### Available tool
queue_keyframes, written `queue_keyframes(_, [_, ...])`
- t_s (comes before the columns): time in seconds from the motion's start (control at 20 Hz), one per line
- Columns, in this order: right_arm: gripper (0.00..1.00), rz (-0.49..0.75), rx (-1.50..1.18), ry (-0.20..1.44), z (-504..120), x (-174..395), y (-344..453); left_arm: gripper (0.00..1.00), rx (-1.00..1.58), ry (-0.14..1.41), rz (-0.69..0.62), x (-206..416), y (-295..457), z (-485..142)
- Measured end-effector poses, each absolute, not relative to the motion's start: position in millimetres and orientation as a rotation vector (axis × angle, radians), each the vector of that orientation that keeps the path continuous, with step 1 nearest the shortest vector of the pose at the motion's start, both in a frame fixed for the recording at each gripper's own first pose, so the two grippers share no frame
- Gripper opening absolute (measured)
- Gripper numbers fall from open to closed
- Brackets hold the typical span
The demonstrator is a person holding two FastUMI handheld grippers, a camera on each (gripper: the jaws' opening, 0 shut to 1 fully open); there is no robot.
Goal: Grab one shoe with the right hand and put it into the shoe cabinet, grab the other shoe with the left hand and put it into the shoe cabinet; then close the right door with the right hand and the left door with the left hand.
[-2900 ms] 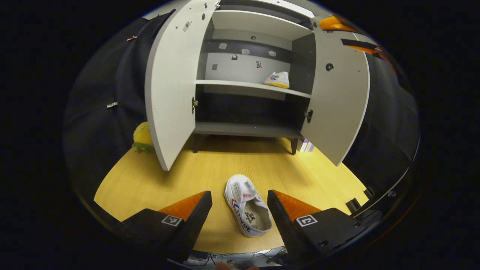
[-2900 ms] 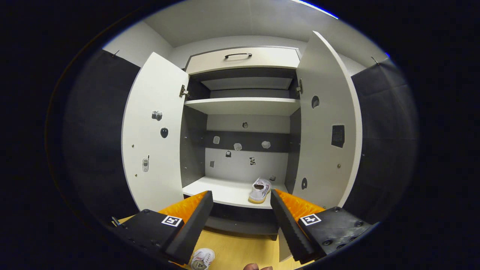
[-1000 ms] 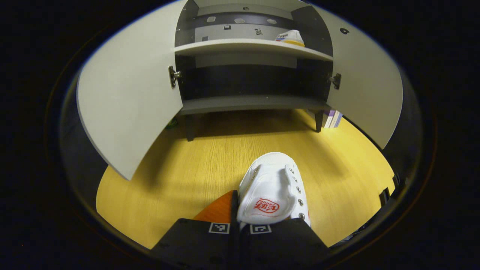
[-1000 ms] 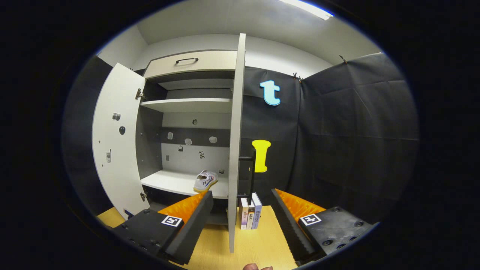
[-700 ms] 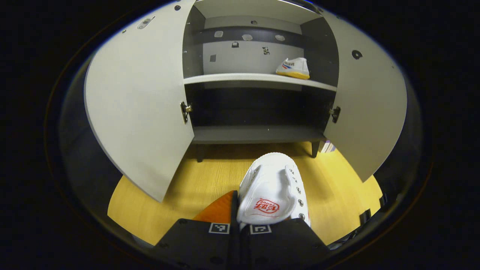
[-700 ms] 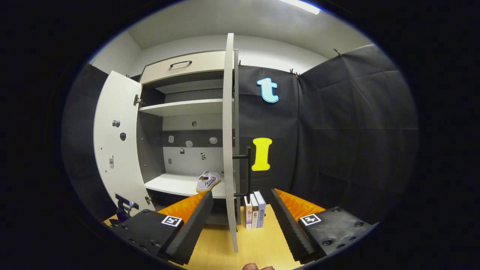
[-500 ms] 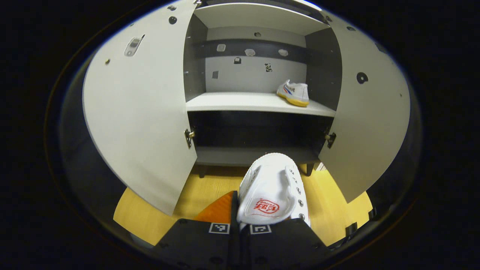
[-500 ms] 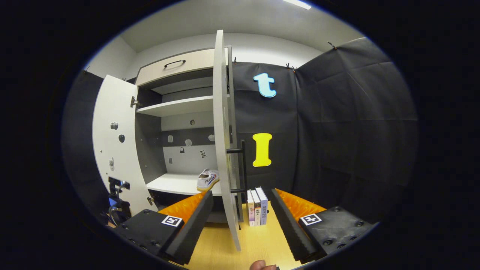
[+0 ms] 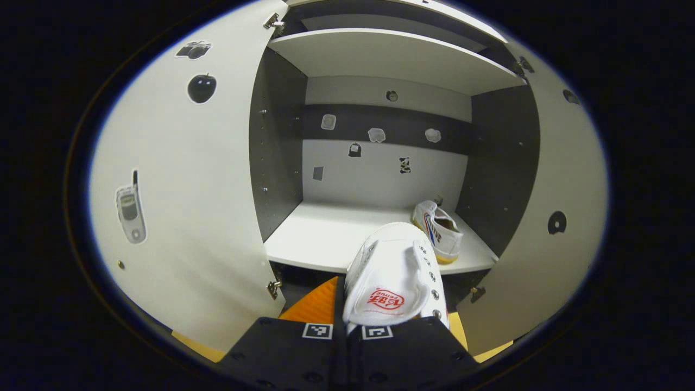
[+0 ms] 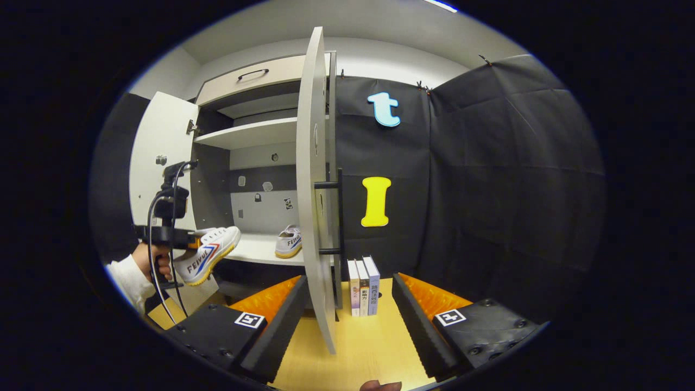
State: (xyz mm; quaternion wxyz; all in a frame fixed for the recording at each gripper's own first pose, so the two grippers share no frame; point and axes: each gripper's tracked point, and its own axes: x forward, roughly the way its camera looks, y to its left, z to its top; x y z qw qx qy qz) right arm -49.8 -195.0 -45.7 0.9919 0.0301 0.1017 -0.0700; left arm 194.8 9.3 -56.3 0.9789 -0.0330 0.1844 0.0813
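Raised since a moment ago, my left hand-held gripper (image 9: 347, 320) clamps the second shoe (image 9: 395, 274) at lower centre, toe toward the shelf (image 9: 320, 239) beside the first shoe (image 9: 438, 231); my right hand-held gripper (image 10: 347, 320) waits open near the right door (image 10: 315, 190) for closing.

Two shoes (image 10: 208, 254) (image 10: 288, 241), three books (image 10: 362, 286), two open cabinet doors (image 9: 179, 179) (image 9: 548, 217).

In the left gripper view, we see the white canvas shoe (image 9: 395, 277) with its heel hidden between the closed fingers of the left hand-held gripper (image 9: 347, 320). It covers part of the front edge of the white cabinet shelf (image 9: 320, 239). In the right gripper view, the edge-on right cabinet door (image 10: 315, 184) hides the toe of the second white shoe (image 10: 286, 241); the book spines (image 10: 362, 285) are too small to tell.
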Motion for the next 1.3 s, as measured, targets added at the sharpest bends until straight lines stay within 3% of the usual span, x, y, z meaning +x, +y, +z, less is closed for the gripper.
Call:
queue_keyframes(0.4, [0.98, -0.180, 0.065, 0.170, -39, -39, -224, 0.05, -0.076, 0.411, 0.235, 315, 33, -37])
queue_keyframes(0.75, [0.98, -0.215, 0.018, 0.163, -42, -34, -246, 0.05, -0.081, 0.496, 0.312, 404, 57, -71])
queue_keyframes(1.3, [0.98, -0.269, -0.018, 0.190, -51, -26, -260, 0.06, 0.001, 0.582, 0.373, 439, 66, -121])
